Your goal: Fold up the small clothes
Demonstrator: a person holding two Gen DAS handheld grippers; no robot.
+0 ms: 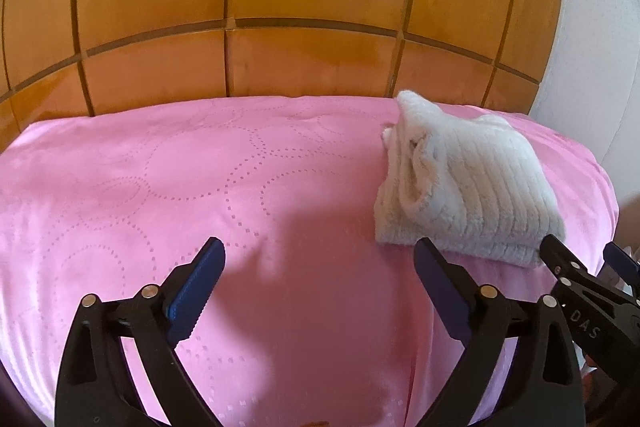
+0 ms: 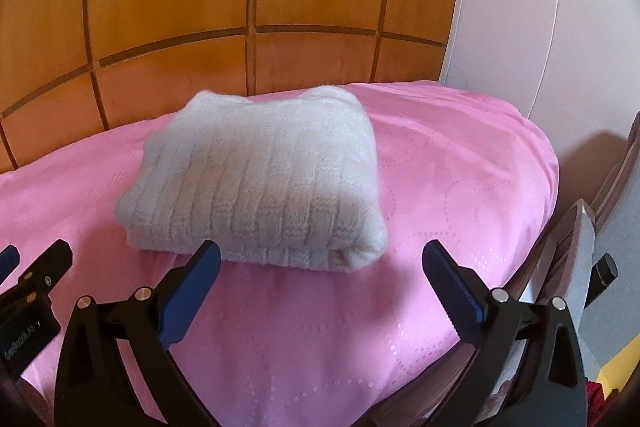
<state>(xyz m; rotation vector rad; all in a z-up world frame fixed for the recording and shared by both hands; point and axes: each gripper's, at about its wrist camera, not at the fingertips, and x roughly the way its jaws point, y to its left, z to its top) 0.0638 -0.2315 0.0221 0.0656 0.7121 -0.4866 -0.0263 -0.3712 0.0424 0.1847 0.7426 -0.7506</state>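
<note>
A white ribbed knit garment (image 2: 256,183) lies folded into a thick bundle on the pink bedspread (image 2: 360,327). It also shows in the left wrist view (image 1: 468,183), at the right side of the bed. My left gripper (image 1: 320,259) is open and empty, to the left of the bundle and near its front corner. My right gripper (image 2: 320,263) is open and empty, just in front of the bundle's near edge. The right gripper also shows at the right edge of the left wrist view (image 1: 580,259).
A wooden panelled headboard (image 1: 280,7) rises behind the bed. A white wall (image 2: 540,7) stands at the right. Dark furniture (image 2: 580,247) stands beside the bed's right edge. The bedspread (image 1: 140,187) stretches left of the bundle.
</note>
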